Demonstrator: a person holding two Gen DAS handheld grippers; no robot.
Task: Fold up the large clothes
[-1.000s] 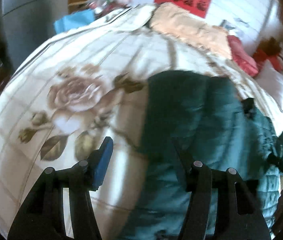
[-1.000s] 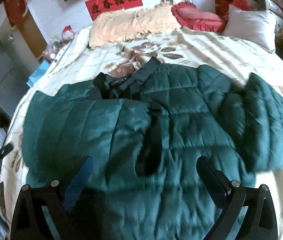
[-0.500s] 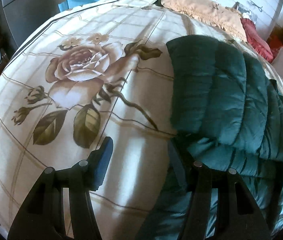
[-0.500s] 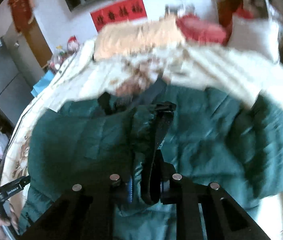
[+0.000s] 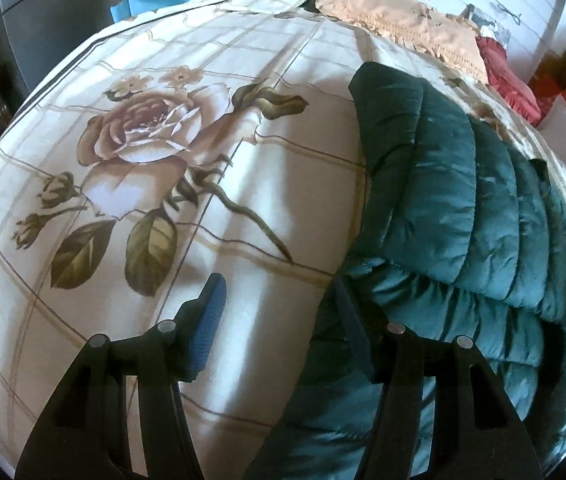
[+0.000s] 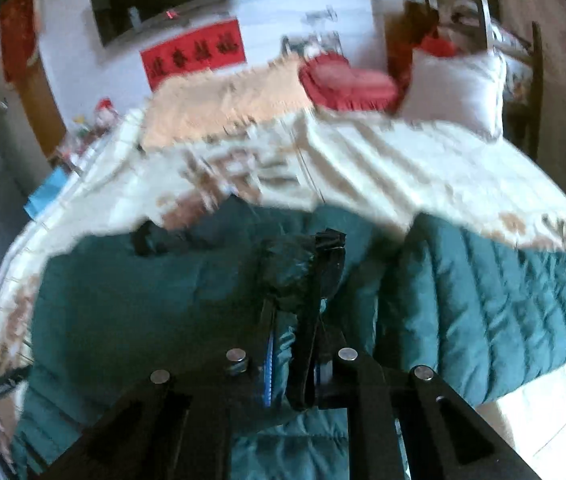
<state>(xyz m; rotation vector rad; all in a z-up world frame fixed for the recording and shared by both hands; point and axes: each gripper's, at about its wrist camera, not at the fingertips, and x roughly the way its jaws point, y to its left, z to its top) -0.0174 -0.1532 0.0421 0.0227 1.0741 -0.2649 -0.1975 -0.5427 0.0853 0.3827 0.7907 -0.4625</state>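
A dark green quilted jacket lies spread on the bed; one sleeve reaches to the right. My right gripper is shut on the jacket's black-trimmed sleeve cuff and holds it lifted over the jacket's middle. In the left wrist view the jacket lies at the right, a sleeve folded across its body. My left gripper is open and empty over the bedsheet, its right finger at the jacket's left edge.
The bed has a cream sheet with a rose print. A peach blanket, a red cushion and a white pillow lie at the head. A grey cabinet stands by the bed.
My right gripper closed on the sleeve cuff and lifted it up. My left gripper moved lower and closer to the jacket's left edge and stayed open.
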